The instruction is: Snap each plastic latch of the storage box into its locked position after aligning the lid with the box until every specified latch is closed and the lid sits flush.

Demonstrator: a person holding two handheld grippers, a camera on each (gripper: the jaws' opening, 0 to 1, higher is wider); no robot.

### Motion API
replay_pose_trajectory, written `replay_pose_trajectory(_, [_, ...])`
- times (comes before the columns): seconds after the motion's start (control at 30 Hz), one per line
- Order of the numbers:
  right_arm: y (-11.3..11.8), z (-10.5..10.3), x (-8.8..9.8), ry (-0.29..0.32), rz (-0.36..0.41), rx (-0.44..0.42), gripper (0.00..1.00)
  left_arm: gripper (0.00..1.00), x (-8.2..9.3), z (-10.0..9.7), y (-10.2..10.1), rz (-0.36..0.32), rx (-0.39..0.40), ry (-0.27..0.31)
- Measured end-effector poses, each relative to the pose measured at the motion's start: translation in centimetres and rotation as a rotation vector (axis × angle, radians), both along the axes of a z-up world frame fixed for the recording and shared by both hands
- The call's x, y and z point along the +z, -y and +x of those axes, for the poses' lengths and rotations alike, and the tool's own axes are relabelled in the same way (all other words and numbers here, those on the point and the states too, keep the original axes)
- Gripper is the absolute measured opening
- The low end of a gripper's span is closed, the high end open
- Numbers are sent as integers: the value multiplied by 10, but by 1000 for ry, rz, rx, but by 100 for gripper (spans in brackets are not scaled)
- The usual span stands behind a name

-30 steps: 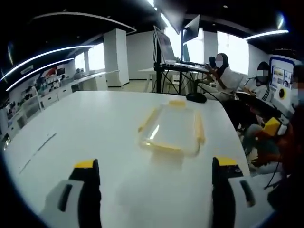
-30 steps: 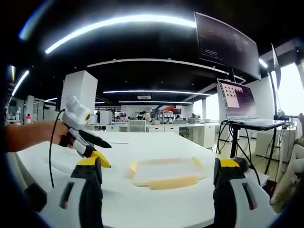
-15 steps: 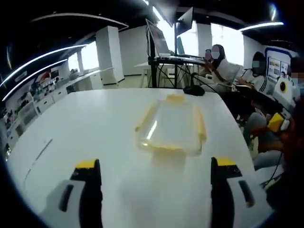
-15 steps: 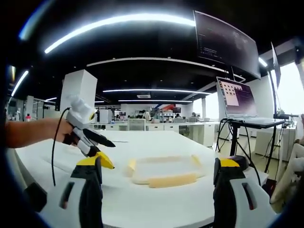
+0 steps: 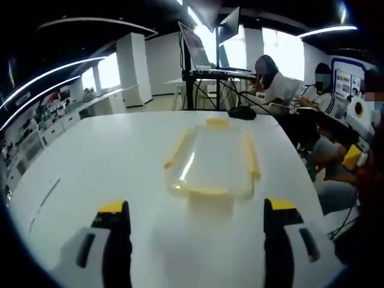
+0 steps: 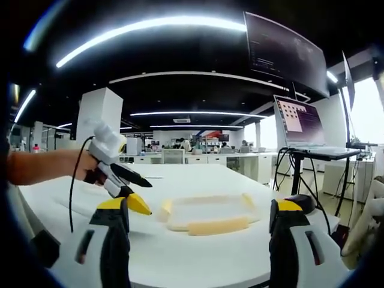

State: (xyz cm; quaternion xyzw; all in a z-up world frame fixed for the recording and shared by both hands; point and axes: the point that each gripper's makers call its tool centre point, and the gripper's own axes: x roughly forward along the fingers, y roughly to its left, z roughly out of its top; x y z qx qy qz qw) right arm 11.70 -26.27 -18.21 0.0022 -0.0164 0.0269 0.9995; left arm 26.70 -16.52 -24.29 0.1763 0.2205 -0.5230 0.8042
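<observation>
Clear plastic box [image 5: 211, 161] with yellow latches sits on the white table [image 5: 108, 162], lid on. Left gripper view: box lies ahead of the left gripper [image 5: 196, 210], centred between its two jaws and apart from them; jaws stand wide apart, nothing between them. Near latch [image 5: 206, 191] runs along the box's closest edge, one latch along each long side, a small one at the far end [image 5: 218, 122]. Whether any latch is snapped down cannot be told.

Right gripper view: box [image 6: 207, 215] rests low on the table, between the jaws of the right gripper [image 6: 200, 209], not touched; jaws spread, empty. Left gripper [image 6: 133, 195] enters from the left, held in a hand [image 6: 84, 168], its yellow tips just beside the box's left end, apart from it.

Laptop [image 6: 298, 131] on a stand behind the table. Seated people [image 5: 277, 84] at the far right of the left gripper view.
</observation>
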Motion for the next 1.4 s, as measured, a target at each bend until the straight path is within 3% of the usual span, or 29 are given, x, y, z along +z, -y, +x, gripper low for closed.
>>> replay_pose_trajectory(0.7, [3, -1, -4, -10, 10, 2, 94, 88, 4, 3, 12, 4, -20, 25])
replay_pose_trajectory(1.4, [2, -1, -8, -24, 10, 7, 94, 86, 2, 4, 24, 69, -58, 41])
